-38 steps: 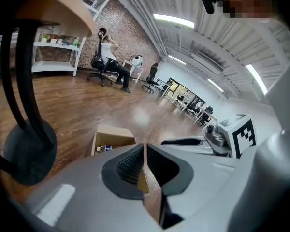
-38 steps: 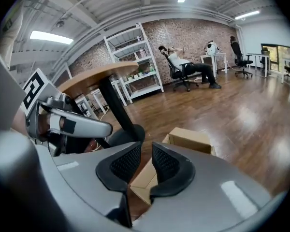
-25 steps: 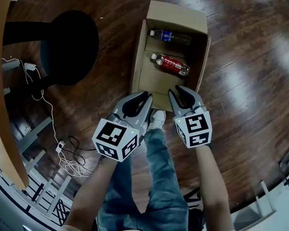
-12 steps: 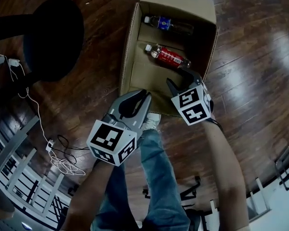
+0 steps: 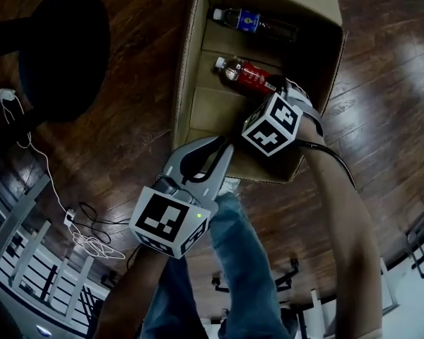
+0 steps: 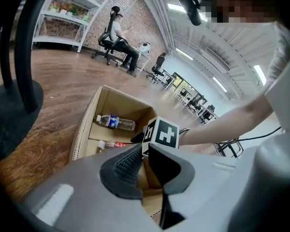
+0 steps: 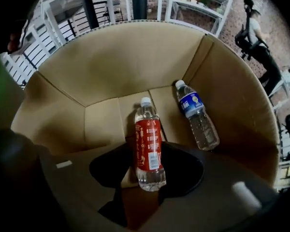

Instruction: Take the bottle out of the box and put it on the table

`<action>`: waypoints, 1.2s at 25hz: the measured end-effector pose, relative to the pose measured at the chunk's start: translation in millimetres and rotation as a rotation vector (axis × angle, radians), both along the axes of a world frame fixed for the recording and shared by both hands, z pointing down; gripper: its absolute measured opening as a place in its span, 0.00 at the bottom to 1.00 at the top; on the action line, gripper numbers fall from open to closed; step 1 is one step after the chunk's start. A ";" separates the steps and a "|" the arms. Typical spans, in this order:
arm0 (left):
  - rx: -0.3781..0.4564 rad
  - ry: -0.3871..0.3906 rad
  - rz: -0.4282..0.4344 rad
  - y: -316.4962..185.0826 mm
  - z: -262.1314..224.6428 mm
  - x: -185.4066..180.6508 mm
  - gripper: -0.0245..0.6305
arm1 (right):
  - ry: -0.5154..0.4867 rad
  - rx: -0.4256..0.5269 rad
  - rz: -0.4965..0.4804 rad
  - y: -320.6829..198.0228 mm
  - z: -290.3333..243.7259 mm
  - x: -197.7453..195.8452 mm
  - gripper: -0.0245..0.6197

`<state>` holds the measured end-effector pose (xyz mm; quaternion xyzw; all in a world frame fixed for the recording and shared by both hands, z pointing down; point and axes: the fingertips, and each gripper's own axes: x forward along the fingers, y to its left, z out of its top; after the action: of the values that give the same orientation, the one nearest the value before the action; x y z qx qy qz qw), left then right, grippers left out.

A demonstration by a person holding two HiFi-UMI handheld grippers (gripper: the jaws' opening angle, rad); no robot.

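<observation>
An open cardboard box [image 5: 187,62] stands on the wooden floor with two bottles lying in it. The red-label bottle [image 5: 251,76] lies mid-box and the blue-label bottle [image 5: 251,22] at the far wall. My right gripper [image 5: 271,124] points straight down into the box. Its jaws are closing around the base of the red-label bottle [image 7: 147,146], with a gap still showing beside the left pad. The blue-label bottle [image 7: 198,115] lies clear to the right. My left gripper [image 5: 225,143] hovers over the box's near rim, shut and holding nothing.
A black round chair base [image 5: 56,48] stands left of the box, and white cables [image 5: 85,224] trail on the floor. The person's jeans leg [image 5: 240,274] and shoe [image 5: 230,186] are just before the box. A seated person [image 6: 118,28] and shelves [image 6: 63,13] are far off.
The right gripper has dropped from outside the box's near edge down into it over the red-label bottle, rolling as it went. The left gripper has sunk slightly.
</observation>
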<state>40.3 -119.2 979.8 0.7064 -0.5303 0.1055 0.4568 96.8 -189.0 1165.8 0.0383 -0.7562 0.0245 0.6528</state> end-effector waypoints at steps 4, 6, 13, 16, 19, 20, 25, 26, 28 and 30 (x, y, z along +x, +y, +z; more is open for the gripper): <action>0.011 0.015 -0.008 -3.2 6.9 3.4 0.10 | -0.013 -0.010 -0.028 -4.1 11.1 -10.6 0.38; 0.016 0.019 -0.021 -5.2 9.0 1.1 0.09 | -0.011 -0.004 -0.054 -7.8 17.6 -14.1 0.42; 0.016 0.023 -0.037 -2.5 20.1 -4.8 0.10 | 0.045 -0.046 -0.122 -4.3 53.7 -10.6 0.53; 0.018 0.020 -0.038 -0.6 23.0 -7.1 0.10 | 0.062 -0.068 -0.126 -2.3 67.7 -13.6 0.54; 0.014 0.027 -0.041 0.9 27.6 -5.8 0.10 | 0.096 -0.061 -0.138 -2.9 80.5 -14.0 0.54; 0.013 0.032 -0.040 0.3 28.2 -4.6 0.10 | 0.110 -0.056 -0.142 -4.0 83.8 -13.5 0.54; 0.028 0.031 -0.040 -3.0 33.8 -3.7 0.09 | 0.152 -0.033 -0.116 -5.8 95.5 -16.4 0.52; 0.031 0.031 -0.043 -3.6 35.4 -4.1 0.10 | 0.153 -0.026 -0.106 -6.8 97.3 -17.4 0.52; 0.035 0.033 -0.046 -3.3 36.5 -4.5 0.10 | 0.162 -0.016 -0.100 -7.8 99.0 -18.3 0.53; 0.031 0.035 -0.044 -0.2 38.2 -4.2 0.09 | 0.181 -0.014 -0.099 -7.0 98.5 -17.8 0.52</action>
<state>36.1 -119.4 1018.0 0.7031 -0.5394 0.0749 0.4572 79.0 -195.9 1264.4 -0.0018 -0.6948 -0.0059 0.7192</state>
